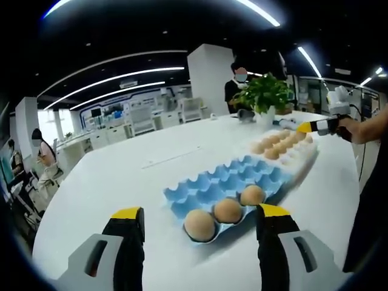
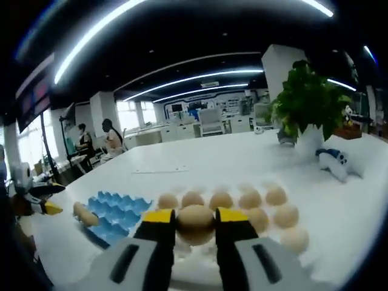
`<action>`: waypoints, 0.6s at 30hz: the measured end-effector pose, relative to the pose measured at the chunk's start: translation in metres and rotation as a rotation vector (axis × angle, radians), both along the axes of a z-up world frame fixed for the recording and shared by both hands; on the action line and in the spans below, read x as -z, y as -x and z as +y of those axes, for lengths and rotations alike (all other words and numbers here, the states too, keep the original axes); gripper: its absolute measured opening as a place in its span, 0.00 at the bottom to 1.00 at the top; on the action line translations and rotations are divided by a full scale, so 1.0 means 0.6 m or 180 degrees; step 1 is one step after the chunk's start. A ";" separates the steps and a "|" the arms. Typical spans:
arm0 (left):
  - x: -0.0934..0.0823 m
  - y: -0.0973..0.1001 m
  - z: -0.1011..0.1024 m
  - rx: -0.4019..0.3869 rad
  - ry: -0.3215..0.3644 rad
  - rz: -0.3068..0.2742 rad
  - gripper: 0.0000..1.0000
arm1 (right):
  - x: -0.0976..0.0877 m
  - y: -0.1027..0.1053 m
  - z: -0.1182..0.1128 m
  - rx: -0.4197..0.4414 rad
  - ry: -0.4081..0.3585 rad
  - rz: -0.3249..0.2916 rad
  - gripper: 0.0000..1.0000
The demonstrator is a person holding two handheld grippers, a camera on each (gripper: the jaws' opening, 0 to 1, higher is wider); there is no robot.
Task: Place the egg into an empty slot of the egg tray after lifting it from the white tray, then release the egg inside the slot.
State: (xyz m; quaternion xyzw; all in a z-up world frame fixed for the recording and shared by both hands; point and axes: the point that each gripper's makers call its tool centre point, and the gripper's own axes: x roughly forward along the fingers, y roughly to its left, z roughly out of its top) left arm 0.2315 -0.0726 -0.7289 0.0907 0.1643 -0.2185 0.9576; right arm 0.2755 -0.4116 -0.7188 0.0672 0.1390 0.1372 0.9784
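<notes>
**Egg gripped over the white tray; lift it clear before heading for the blue one**

In the right gripper view the right tool (image 2: 195, 227) has its yellow-tipped jaws closed against the two sides of an egg (image 2: 195, 223), which sits between them just above the rows of eggs on the white tray (image 2: 315, 257). Whether it has left its cup I cannot tell; the jaws cover its lower half.

As I judge it, the step in hand is the lift. It should go well if the right tool rises straight until the egg is clear of its neighbours, with the grip no firmer than needed, since a shell will crack under a hard squeeze and slip under a loose one. Then carry it across to the blue egg tray (image 1: 225, 182) and lower it into an empty cup before opening the jaws.

In the left gripper view the left tool (image 1: 200, 233) hangs with its jaws wide apart and nothing between them, just short of the egg tray's near edge. Three eggs (image 1: 228, 210) fill the nearest row there; the cups behind them look empty, so the next row is a fair target.

The desk (image 1: 121, 176) is white, as is the white tray, so the tray's edges are hard to trace in either view. In the right gripper view the egg tray is cut off at the left and its empty cups cannot be counted. A plant (image 2: 308, 100) and a small blue-and-white object beside it stand farther back; what that object is I cannot make out.
</notes>
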 end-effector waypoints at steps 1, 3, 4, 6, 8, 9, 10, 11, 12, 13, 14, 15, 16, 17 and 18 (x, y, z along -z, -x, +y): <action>0.000 0.000 0.000 0.0000 -0.0002 -0.0004 0.76 | 0.000 0.000 0.008 -0.0043 -0.0004 0.0000 0.25; 0.000 0.001 0.001 -0.0007 0.0000 0.0003 0.76 | 0.000 0.001 0.027 -0.0122 -0.0012 0.0007 0.25; 0.001 0.001 0.001 -0.0012 0.0005 0.0006 0.76 | 0.000 0.002 0.041 -0.0200 0.0003 0.0014 0.25; 0.001 0.001 0.002 -0.0012 -0.0002 0.0009 0.76 | 0.003 0.004 0.061 -0.0339 0.0039 0.0026 0.25; 0.001 0.001 0.001 -0.0009 0.0001 0.0005 0.76 | 0.003 0.008 0.083 -0.0413 0.0007 0.0036 0.25; 0.001 0.001 0.002 -0.0010 0.0001 0.0006 0.76 | 0.004 0.009 0.095 -0.0487 0.0002 0.0046 0.25; 0.001 0.001 0.002 -0.0013 0.0002 0.0008 0.76 | 0.005 0.010 0.105 -0.0531 -0.0022 0.0061 0.25; 0.000 0.001 0.002 -0.0018 0.0001 0.0007 0.76 | 0.004 0.010 0.118 -0.0579 -0.0048 0.0048 0.25; 0.000 0.001 0.003 -0.0021 0.0006 0.0002 0.76 | 0.003 0.011 0.128 -0.0635 -0.0061 0.0046 0.25; -0.001 0.002 0.003 -0.0022 0.0009 0.0002 0.76 | 0.003 0.011 0.138 -0.0689 -0.0079 0.0053 0.25; -0.001 0.002 0.003 -0.0022 0.0004 0.0000 0.76 | 0.003 0.011 0.147 -0.0720 -0.0074 0.0049 0.25; -0.002 0.002 0.003 -0.0019 0.0000 -0.0005 0.76 | 0.003 0.011 0.155 -0.0774 -0.0058 0.0042 0.25; -0.002 0.002 0.003 -0.0021 0.0001 -0.0006 0.76 | 0.005 0.012 0.168 -0.0853 -0.0047 0.0055 0.25; -0.003 0.002 0.004 -0.0025 0.0008 -0.0009 0.76 | 0.004 0.011 0.177 -0.0878 -0.0035 0.0041 0.25; -0.003 0.002 0.004 -0.0026 0.0007 -0.0007 0.76 | 0.004 0.011 0.183 -0.0911 -0.0052 0.0047 0.25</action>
